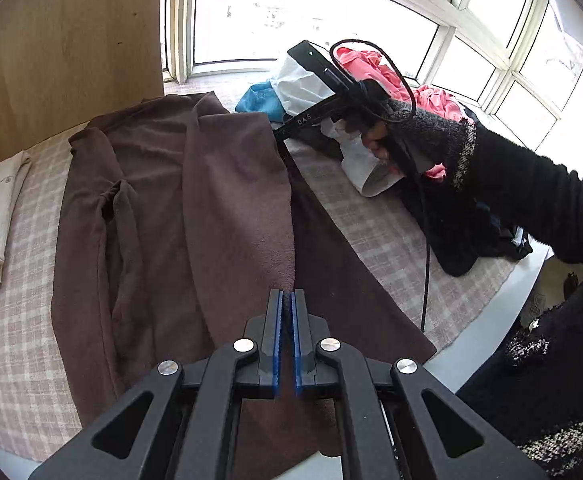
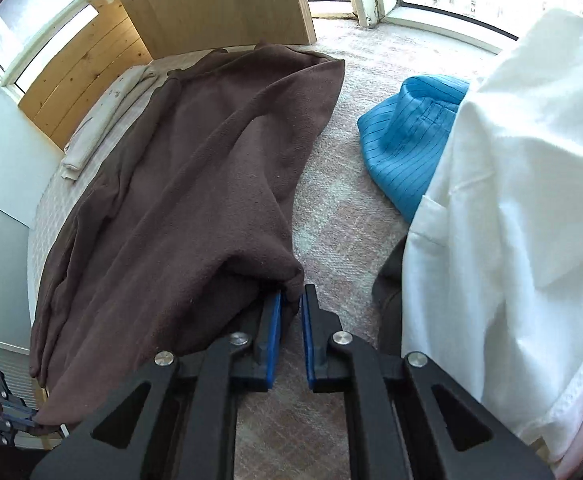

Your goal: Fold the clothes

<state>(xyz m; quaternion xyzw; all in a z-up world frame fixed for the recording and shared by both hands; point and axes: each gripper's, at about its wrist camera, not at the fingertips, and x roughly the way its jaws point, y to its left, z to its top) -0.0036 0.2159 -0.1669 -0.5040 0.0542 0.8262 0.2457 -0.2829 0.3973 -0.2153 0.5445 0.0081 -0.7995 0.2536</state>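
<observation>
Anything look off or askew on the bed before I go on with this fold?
Nothing damaged or spilled. The brown garment lies only partly folded, one sleeve bunched rather than flat. To its right an unsorted heap, white shirt over a blue striped piece, sits close to the brown garment's edge.

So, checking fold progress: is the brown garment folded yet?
Partly: the brown garment has one side flap laid over its middle, the rest still spread on the bed.

Clothes pile (image 1: 391, 92) crowds right; bare bedcover (image 2: 331, 216) between.
</observation>
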